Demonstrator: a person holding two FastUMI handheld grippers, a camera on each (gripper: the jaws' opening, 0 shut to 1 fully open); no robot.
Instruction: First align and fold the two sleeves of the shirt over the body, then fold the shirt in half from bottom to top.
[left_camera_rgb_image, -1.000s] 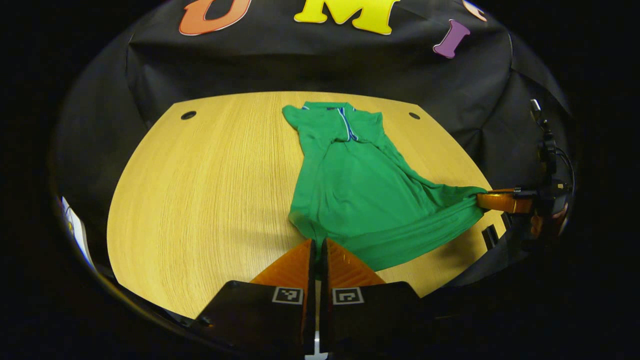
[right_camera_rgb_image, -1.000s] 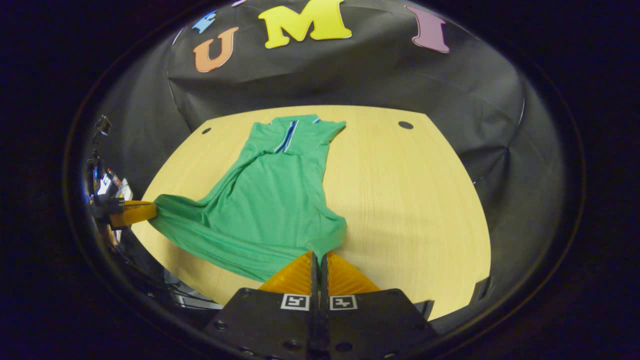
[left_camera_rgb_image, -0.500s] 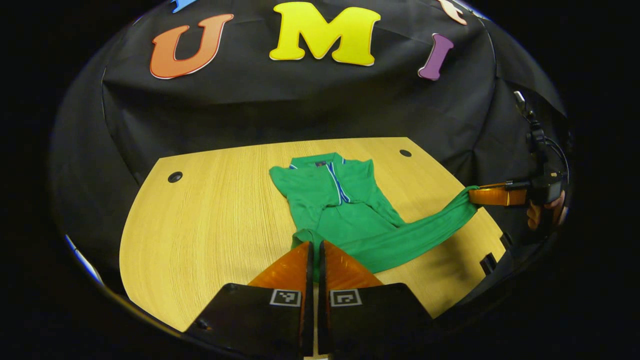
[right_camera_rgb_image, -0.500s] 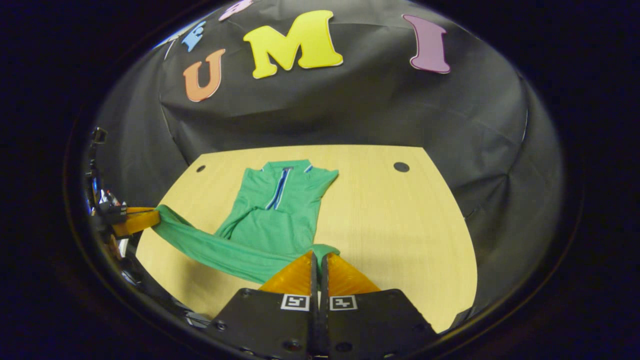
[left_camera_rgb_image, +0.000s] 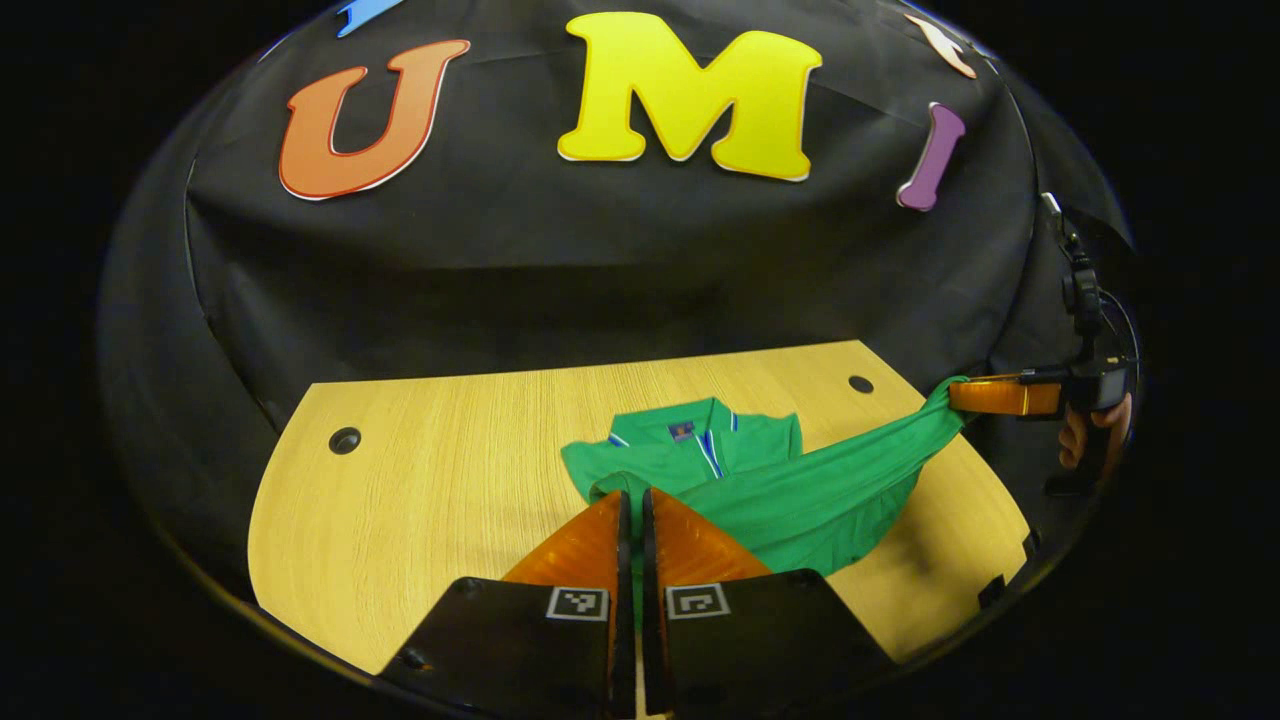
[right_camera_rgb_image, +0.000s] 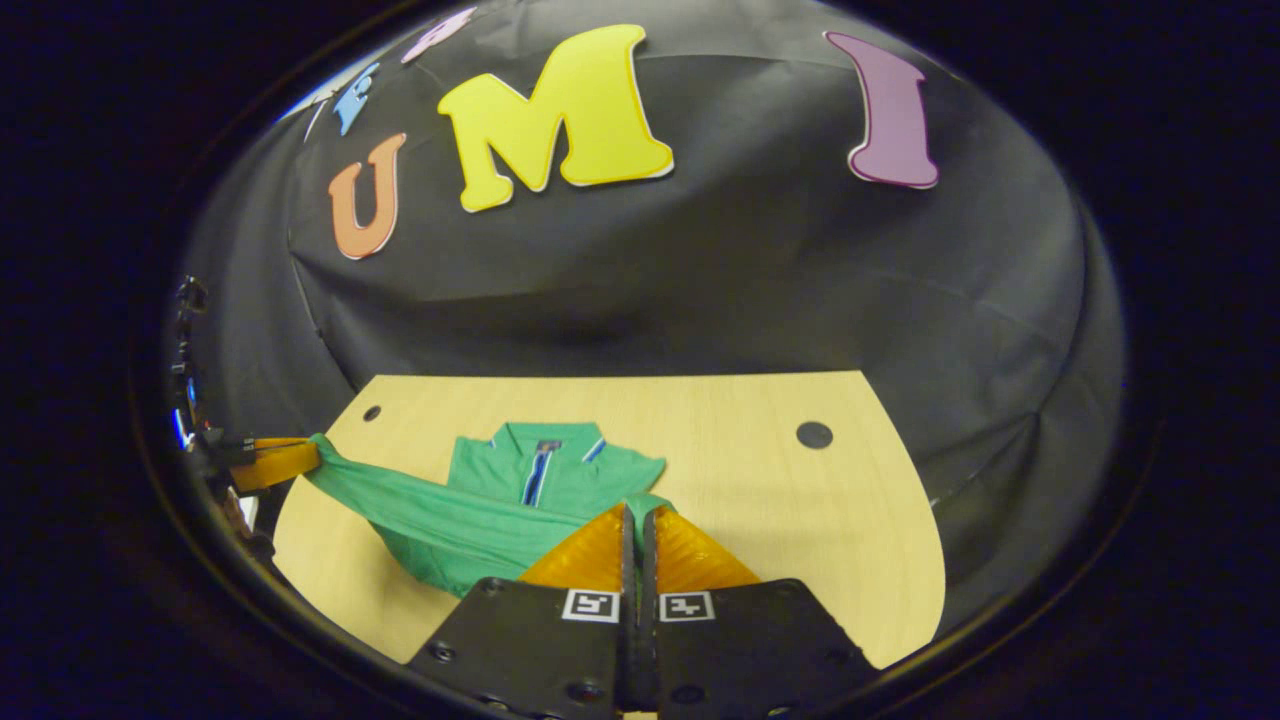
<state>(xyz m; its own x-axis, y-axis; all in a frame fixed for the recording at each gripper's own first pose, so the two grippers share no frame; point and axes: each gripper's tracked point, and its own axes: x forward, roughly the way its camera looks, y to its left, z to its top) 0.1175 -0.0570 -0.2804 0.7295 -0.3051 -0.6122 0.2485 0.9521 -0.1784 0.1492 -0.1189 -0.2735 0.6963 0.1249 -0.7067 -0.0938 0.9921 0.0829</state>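
Green knit polo shirt (left_camera_rgb_image: 800, 490) hangs hem-up above the pale wooden table (left_camera_rgb_image: 420, 480), left gripper (left_camera_rgb_image: 631, 497) and right gripper (right_camera_rgb_image: 636, 512) each pinching a corner—best keep level and land the hem squarely at the collar.

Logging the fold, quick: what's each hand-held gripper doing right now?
Left hand-held gripper: closed on the green shirt's bottom edge.
Right hand-held gripper: closed on the same edge, other corner.
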